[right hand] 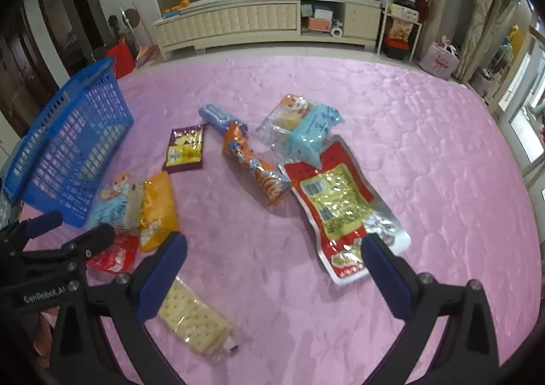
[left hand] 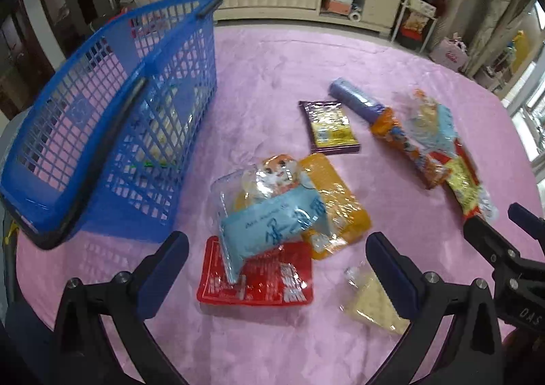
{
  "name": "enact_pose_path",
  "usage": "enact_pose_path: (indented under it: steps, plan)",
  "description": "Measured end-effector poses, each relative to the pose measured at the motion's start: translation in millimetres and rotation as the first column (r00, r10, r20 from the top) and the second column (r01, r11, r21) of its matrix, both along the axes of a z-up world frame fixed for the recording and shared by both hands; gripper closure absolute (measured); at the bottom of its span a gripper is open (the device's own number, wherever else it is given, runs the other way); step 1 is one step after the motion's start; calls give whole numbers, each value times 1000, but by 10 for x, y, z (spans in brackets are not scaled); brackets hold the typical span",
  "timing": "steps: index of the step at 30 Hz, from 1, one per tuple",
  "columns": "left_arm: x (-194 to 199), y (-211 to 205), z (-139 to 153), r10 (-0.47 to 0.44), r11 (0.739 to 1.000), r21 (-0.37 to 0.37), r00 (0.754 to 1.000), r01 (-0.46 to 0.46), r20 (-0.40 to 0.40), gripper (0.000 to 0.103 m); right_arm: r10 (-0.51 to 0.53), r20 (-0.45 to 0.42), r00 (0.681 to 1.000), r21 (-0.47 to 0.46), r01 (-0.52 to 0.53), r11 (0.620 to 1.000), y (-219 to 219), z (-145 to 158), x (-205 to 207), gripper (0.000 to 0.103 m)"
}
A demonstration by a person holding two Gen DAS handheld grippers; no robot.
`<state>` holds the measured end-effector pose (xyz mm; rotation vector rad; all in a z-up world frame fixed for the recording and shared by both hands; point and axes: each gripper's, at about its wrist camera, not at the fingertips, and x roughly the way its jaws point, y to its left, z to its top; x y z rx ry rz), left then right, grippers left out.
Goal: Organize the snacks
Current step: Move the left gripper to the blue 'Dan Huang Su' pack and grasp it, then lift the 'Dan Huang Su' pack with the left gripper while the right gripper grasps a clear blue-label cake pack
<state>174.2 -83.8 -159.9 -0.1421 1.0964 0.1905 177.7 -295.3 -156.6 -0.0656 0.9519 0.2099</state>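
Snack packets lie scattered on a pink cloth. My left gripper [left hand: 277, 245] stands open above a pile: a light blue packet [left hand: 272, 221] on a red packet [left hand: 255, 283], beside a yellow packet [left hand: 333, 204]. The blue mesh basket [left hand: 112, 112] stands to its left. My right gripper [right hand: 274, 249] is open with nothing between its fingers; a cracker packet [right hand: 194, 317] lies under its left finger, and a red and gold pouch [right hand: 340, 204] lies by its right finger. Further off lie an orange packet [right hand: 255, 170], a purple packet [right hand: 185, 150] and a second light blue packet [right hand: 303, 129].
The pink cloth [right hand: 425, 153] covers a round table whose far edge curves across the back. Beyond it stands a cream cabinet [right hand: 265, 24] and a white shelf rack [right hand: 402, 3]. The other gripper [right hand: 51, 249] enters the right wrist view at lower left.
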Motion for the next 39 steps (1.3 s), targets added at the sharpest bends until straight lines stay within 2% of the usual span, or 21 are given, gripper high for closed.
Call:
enact_pose_path:
  steps: [5,15,19,22,25,30,35,39]
  plan:
    - [95,110,-99,58,998,-16,998,-58,5,0,5,-27,1000,9,-5,1000,33,-100,122,0]
    - [388,210,-359,96,995,-17,993,-97,-63,0,17,-45,999,4,-17,1000,134,-222,272,0]
    - [423,284,-482,91,991,-85,991,-99,-94,1,17,-55,998,10,-17,1000,132,-240,263,0]
    - [417,331,-501,88,987,-128,993,-98,-82,17,24,-58,998,7,-23,1000,124,-230,228,0]
    - [380,347,-473,89,983,-153,994,-99,-69,24,21,-64,998,0,-21,1000,114,-239,202,0]
    - [387,274,-435,71,986,-146,996,-77,-48,33,10,-62,998,-8,-11,1000,68,-209,170,0]
    - [353,147,-383,27,985,-168,999,-33,-41,35,-3,-63,998,-10,3,1000,12,-138,159,0]
    - [331,100,-339,-4,986,-167,1000,4,2,35,-17,-63,998,6,18,1000,-44,-66,191,0]
